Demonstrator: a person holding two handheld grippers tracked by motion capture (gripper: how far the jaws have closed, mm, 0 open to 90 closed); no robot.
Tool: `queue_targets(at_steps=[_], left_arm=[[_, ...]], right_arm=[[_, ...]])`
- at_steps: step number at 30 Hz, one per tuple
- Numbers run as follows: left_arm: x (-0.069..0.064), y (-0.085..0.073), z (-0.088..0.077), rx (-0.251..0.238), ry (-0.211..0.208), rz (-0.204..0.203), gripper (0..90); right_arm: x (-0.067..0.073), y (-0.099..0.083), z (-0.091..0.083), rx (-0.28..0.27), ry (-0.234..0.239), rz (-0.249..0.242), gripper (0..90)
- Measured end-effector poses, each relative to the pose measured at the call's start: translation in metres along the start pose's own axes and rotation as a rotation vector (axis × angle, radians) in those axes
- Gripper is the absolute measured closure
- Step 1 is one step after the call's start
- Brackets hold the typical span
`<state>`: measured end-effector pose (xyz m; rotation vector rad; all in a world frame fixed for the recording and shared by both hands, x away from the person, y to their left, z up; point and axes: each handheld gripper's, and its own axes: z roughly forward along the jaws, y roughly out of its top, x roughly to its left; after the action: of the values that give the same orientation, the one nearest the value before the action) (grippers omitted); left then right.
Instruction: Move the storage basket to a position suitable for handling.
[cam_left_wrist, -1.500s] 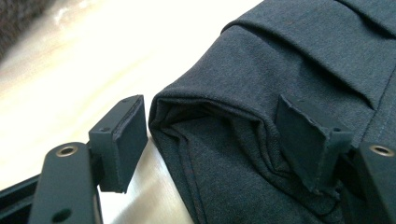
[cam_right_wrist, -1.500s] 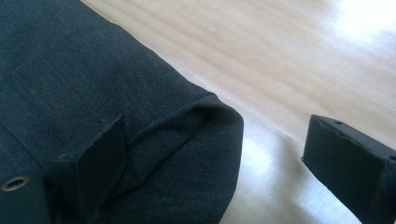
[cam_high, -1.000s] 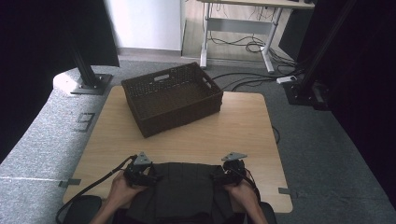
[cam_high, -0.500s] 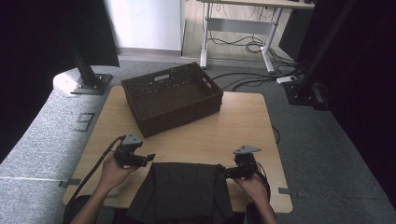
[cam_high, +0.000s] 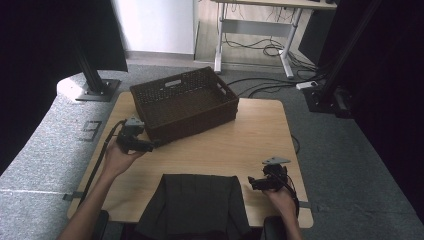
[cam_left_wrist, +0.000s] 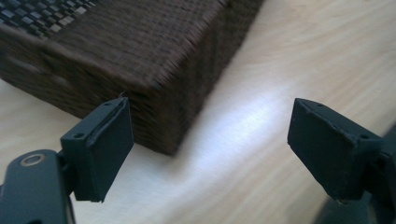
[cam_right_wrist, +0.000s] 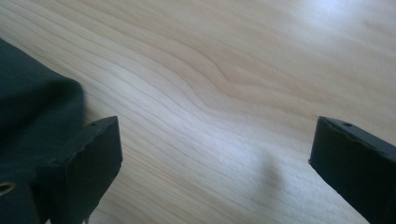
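The dark cloth (cam_high: 195, 205) lies flat at the 6 o'clock edge of the table (cam_high: 250, 135), folded into a rough rectangle with faint lengthwise creases, its near end hanging over the table edge. In the right gripper view a corner of the cloth (cam_right_wrist: 32, 116) shows soft and matte at 9 o'clock.

Your right gripper (cam_high: 256, 183) sits just beside the cloth at its 3 o'clock side. Its jaws have just been opening and stand wide, with only bare wood between them.

Your left gripper (cam_high: 150, 146) is at the table's 9 o'clock, well apart from the cloth and just beside the near corner of the basket (cam_high: 185, 102). Its jaws have just been opening and stand wide, holding nothing.

The basket is dark brown wicker, rectangular, with a cut-out handle at each end. It stands at 12 o'clock, turned at a slight angle. Its woven floor is bare.
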<state>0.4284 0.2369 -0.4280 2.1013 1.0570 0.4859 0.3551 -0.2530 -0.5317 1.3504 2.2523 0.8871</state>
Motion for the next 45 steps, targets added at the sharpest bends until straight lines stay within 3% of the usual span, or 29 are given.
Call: queue_targets(at_steps=[5,7,10,13,19,25,34,43,45], left_arm=[[0.014,0.016,-0.003,0.005,0.020,-0.013,14.7],[0.023,0.024,-0.001,0.008,0.049,-0.022,14.8],[0.029,0.027,0.000,0.005,0.049,-0.044,15.4],[0.042,0.031,0.008,0.010,0.048,-0.087,17.0],[0.053,0.035,0.021,0.005,0.054,-0.131,20.3],[0.059,0.038,0.037,0.058,0.147,-0.143,22.6],[0.066,0.032,0.047,0.095,0.164,-0.164,27.4],[0.069,0.029,0.052,0.086,0.111,-0.228,38.5],[0.069,0.030,0.053,0.090,0.116,-0.229,40.2]], right_arm=[[-0.009,-0.009,0.006,0.017,-0.013,0.015,0.0],[-0.012,-0.013,0.008,0.019,-0.022,0.015,0.0],[-0.014,-0.017,0.011,0.027,-0.023,0.014,0.0],[-0.016,-0.019,0.011,0.006,-0.022,0.022,0.0],[-0.016,-0.022,0.012,-0.027,-0.011,0.011,0.0],[-0.016,-0.024,0.012,-0.044,-0.010,0.011,0.0],[-0.016,-0.024,0.013,-0.054,-0.005,0.007,0.0],[-0.016,-0.024,0.013,-0.055,-0.004,0.006,0.0],[-0.016,-0.024,0.013,-0.055,-0.004,0.006,0.0]])
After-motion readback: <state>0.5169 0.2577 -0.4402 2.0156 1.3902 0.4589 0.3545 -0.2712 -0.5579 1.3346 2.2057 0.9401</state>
